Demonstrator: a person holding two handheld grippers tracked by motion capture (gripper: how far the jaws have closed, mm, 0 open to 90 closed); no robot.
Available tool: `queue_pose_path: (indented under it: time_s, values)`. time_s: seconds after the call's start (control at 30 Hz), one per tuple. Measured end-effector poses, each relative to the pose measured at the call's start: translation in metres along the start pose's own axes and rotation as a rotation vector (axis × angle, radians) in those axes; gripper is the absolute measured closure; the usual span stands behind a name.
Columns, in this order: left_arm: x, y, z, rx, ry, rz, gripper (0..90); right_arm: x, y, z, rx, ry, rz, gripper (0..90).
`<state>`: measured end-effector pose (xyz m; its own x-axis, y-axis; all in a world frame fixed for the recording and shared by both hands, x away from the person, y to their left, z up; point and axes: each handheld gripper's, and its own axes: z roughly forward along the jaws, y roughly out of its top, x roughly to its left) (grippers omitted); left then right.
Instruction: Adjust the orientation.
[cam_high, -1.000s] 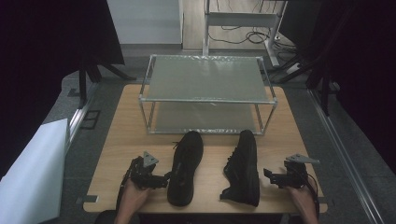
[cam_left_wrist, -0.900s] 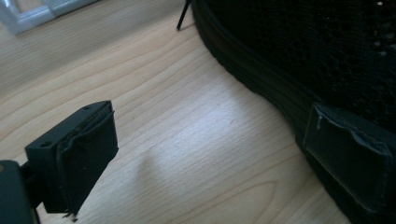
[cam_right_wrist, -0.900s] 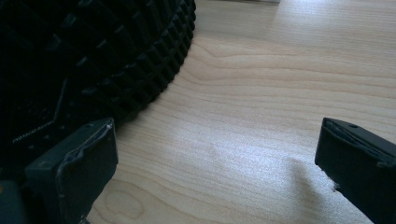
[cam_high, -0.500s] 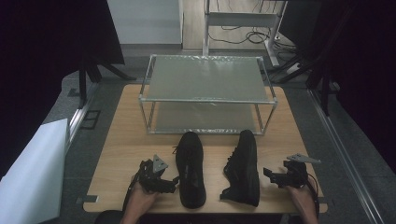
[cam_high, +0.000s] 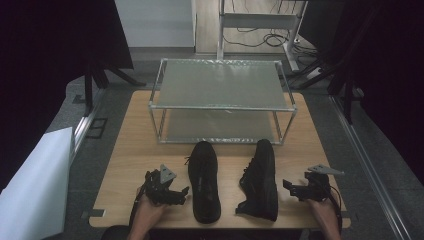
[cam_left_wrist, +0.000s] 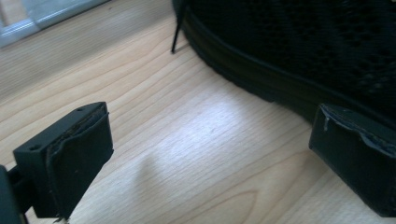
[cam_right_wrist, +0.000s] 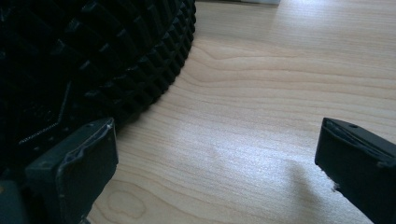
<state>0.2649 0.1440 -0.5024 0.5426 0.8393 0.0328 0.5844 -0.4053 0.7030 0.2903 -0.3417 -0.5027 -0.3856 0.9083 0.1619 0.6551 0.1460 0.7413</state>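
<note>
left gripper (cam_high: 184, 194) now hard against the left shoe (cam_high: 204, 181), which I see turned straighter on the table (cam_high: 130, 145) | jaws wide, holding nothing | right gripper (cam_high: 289, 187) unmoved, jaws wide, beside the tipped right shoe (cam_high: 260, 181) | grasp looks next

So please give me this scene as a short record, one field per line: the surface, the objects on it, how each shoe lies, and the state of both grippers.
surface: light wooden table
rack: two-level metal-framed shelf rack, at the far half of the table
left shoe: black mesh shoe, upright on its sole
right shoe: black shoe with knobbed sole, tipped on its side
left gripper: open, close beside the left shoe
right gripper: open, beside the right shoe's sole
held objects: none
</note>
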Motion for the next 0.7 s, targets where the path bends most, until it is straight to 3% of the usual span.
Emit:
queue_pose_path:
  time_s: [0.33, 0.53, 0.7]
  values:
    - [0.009, -0.003, -0.001, 0.006, 0.029, -0.032, 0.0, 0.007, 0.005, -0.007, -0.019, 0.012, -0.017, 0.0]
    - [0.013, -0.005, -0.002, 0.008, 0.028, -0.053, 0.0, 0.012, 0.012, -0.017, -0.033, 0.013, -0.038, 0.0]
    - [0.016, -0.007, -0.001, 0.005, 0.016, -0.076, 0.0, 0.018, 0.024, -0.03, -0.047, 0.042, -0.049, 0.0]
